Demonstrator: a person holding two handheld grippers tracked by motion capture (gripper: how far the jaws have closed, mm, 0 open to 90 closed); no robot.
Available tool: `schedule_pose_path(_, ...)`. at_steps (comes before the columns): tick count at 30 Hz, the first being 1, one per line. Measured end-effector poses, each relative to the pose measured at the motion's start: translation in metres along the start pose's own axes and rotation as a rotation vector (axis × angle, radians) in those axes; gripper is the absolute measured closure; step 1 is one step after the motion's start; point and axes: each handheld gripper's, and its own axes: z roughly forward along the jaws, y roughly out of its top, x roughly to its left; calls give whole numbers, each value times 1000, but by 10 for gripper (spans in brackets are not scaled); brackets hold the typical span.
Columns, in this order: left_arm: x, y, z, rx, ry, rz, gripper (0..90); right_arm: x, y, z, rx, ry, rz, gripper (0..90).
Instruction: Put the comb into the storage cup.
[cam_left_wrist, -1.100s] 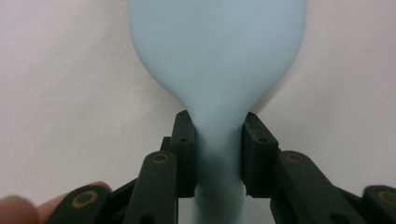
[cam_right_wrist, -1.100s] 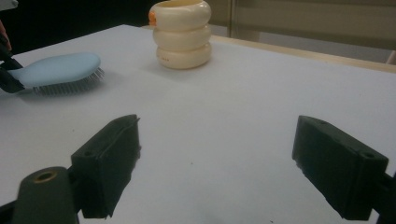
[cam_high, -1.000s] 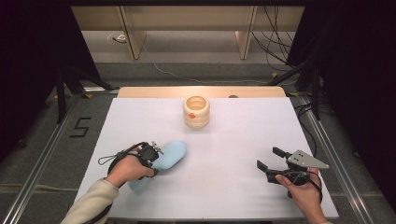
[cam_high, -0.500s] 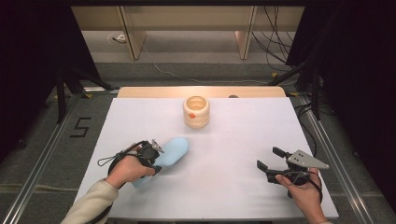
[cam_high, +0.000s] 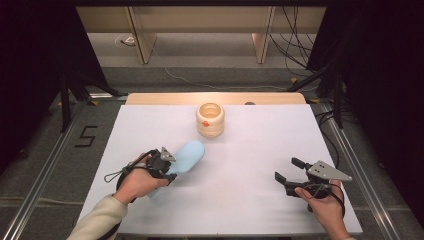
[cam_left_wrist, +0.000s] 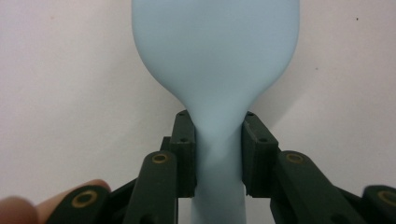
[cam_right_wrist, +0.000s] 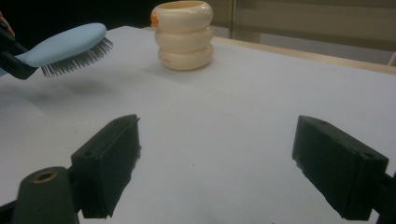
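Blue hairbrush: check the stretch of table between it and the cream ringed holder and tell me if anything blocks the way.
Nothing visible does. The left gripper holds the blue hairbrush by its handle, lifted off the white table, and the stretch toward the cream holder is bare.
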Motion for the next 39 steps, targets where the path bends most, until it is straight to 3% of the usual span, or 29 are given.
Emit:
schedule_pose_path(15, -4, -4, -6, -119, 20, -21, 696, 0, 0, 0, -4, 3, -2, 161)
schedule_pose_path(39, -9, -5, -8, -181, 21, 9, 696, 1, 1, 1, 0, 4, -3, 162)
